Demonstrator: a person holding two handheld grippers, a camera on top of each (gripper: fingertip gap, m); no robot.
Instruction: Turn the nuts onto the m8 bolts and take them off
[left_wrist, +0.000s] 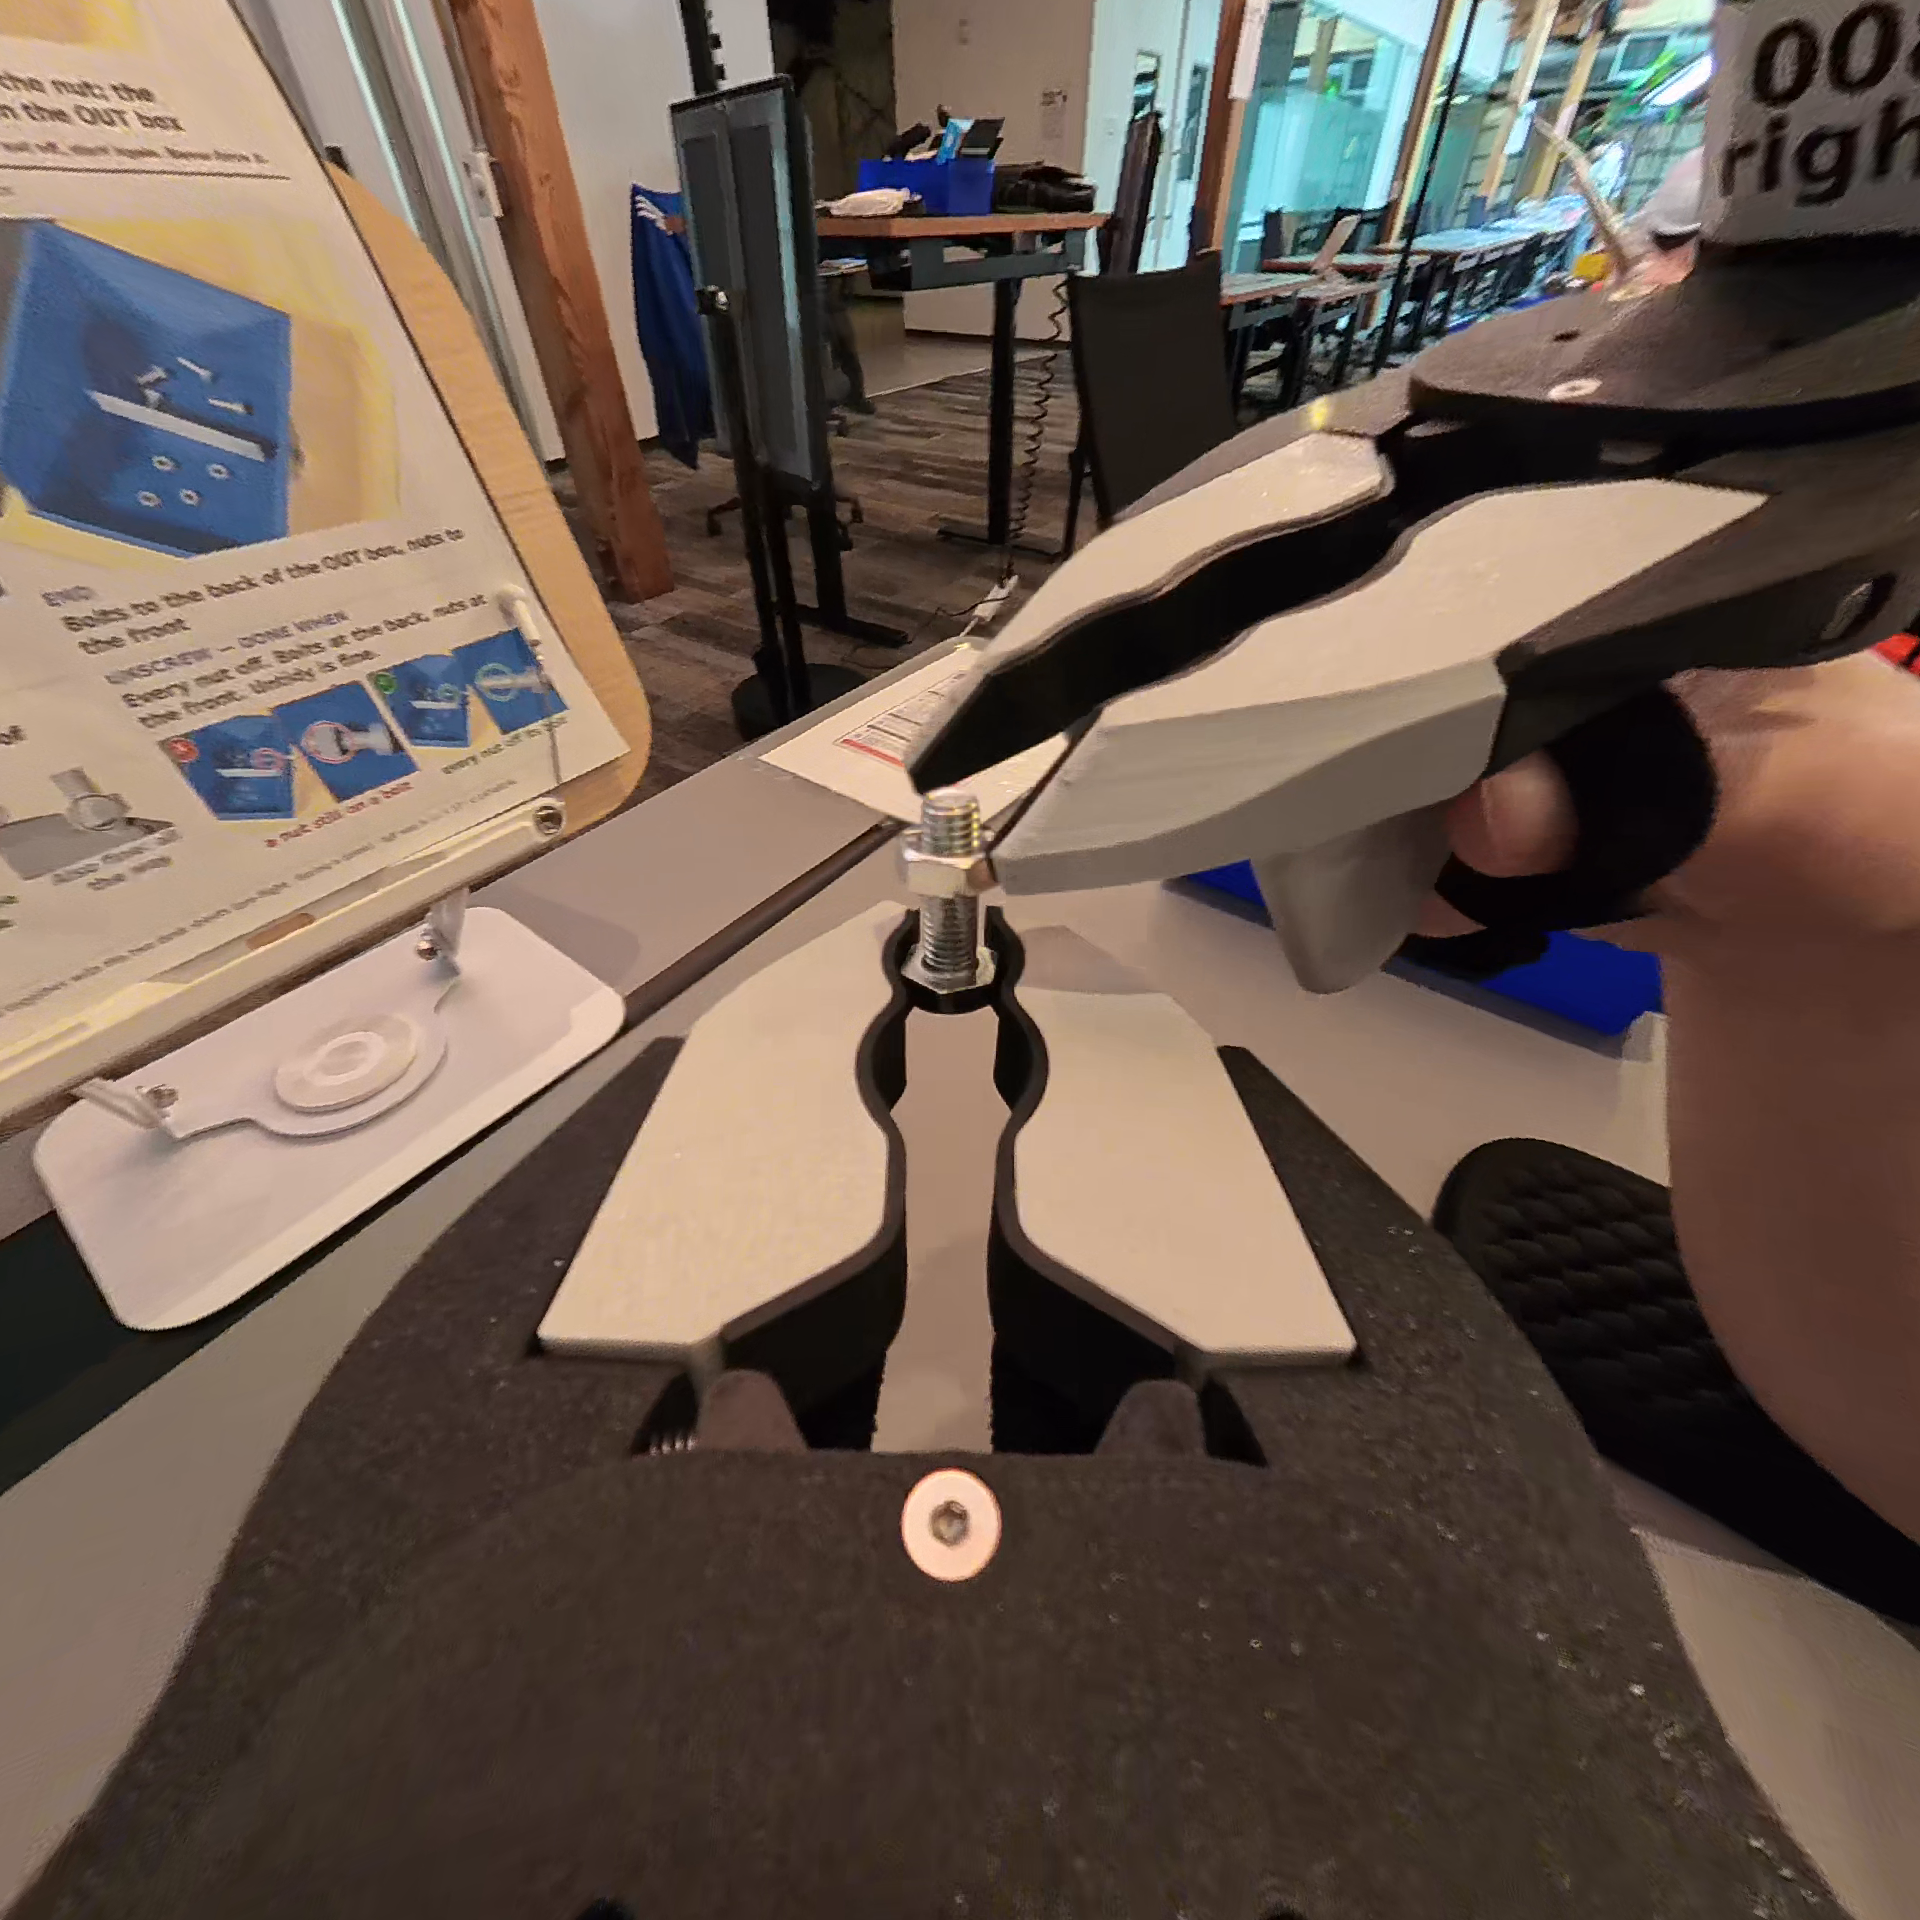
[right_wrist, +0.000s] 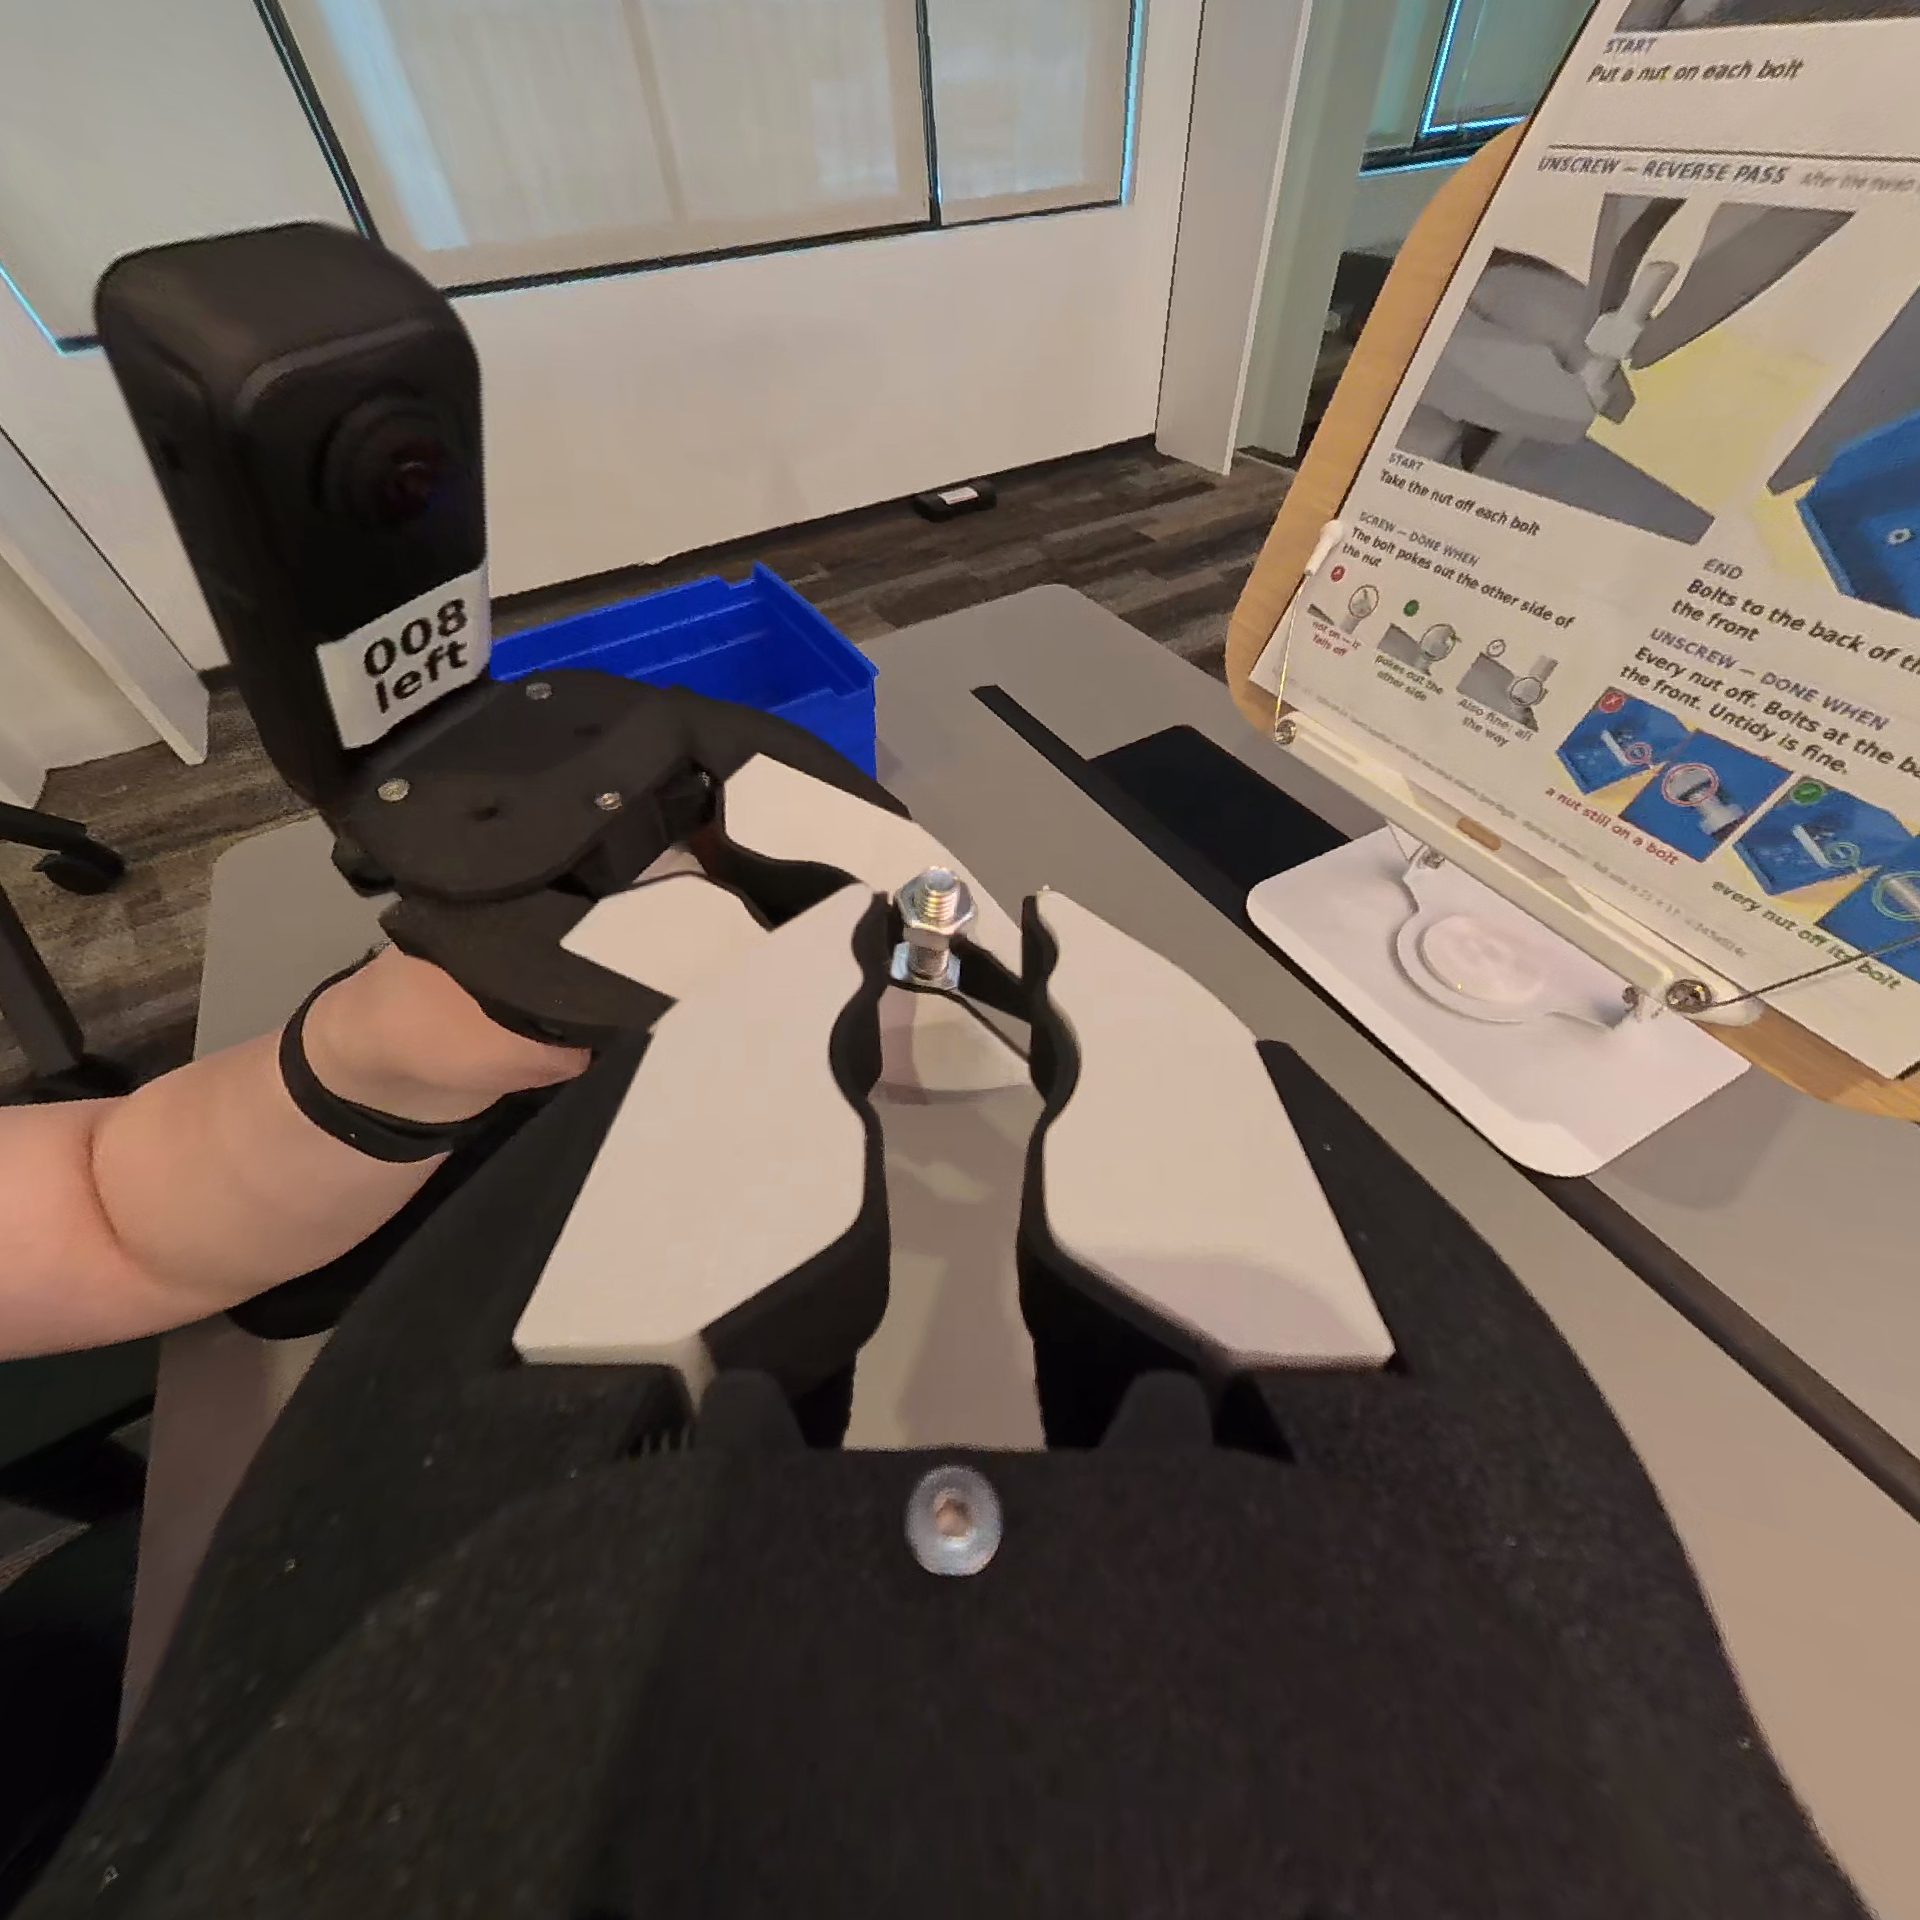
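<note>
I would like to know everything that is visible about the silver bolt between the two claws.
The silver threaded metal bolt looks like bright zinc-plated steel. It stands upright above the grey table, hex head down, gripped by the left claw at its tips. A silver hexagonal nut sits high on the shaft, with a few threads showing above it. The right claw is open; its grey lower finger appears to touch the nut's side, and its black upper tip hangs just over the bolt's top end.

Bolt (left_wrist: 943, 894) and nut (left_wrist: 938, 860): shiny threaded metal; blue bin (right_wrist: 727, 649): glossy plastic; table (right_wrist: 1049, 675): matt grey.
</note>
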